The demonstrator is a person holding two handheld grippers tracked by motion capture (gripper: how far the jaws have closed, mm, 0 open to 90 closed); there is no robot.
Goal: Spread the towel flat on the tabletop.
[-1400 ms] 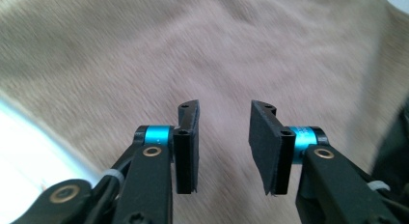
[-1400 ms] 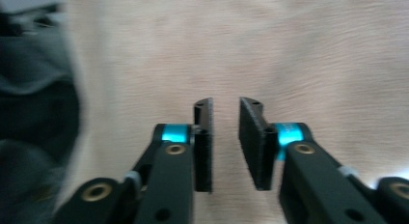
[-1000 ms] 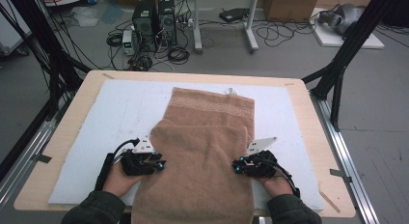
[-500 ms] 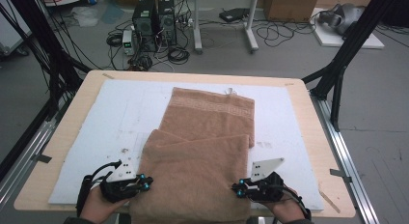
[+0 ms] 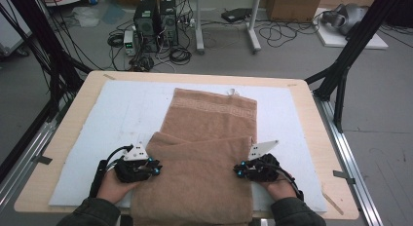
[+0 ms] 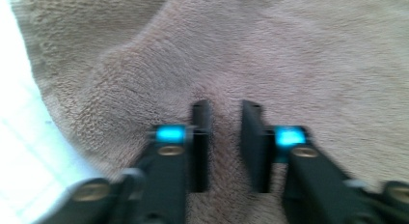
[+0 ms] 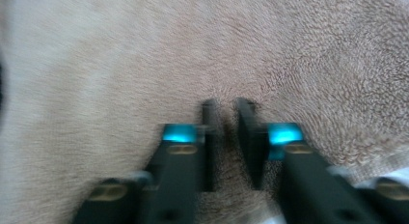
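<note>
Towel (image 5: 204, 158) lies on the white mat (image 5: 112, 114), near half doubled over the far half, near end spilling off the table edge (image 5: 44, 206) between the two forearms. Left gripper (image 5: 153, 170) has a pinch of the fold's left edge; its jaws have just been closing, a small gap remains with terry bunched between the fingers (image 6: 201, 137). Right gripper (image 5: 239, 171) is clamped almost fully on the right edge, cloth nipped between its fingers (image 7: 208, 137). Risks, as I judge them: the looser left pinch may hold only the top layer and slip, skewing the fold; uneven pull would drag the lower layer; the hanging end could pull the towel off.
</note>
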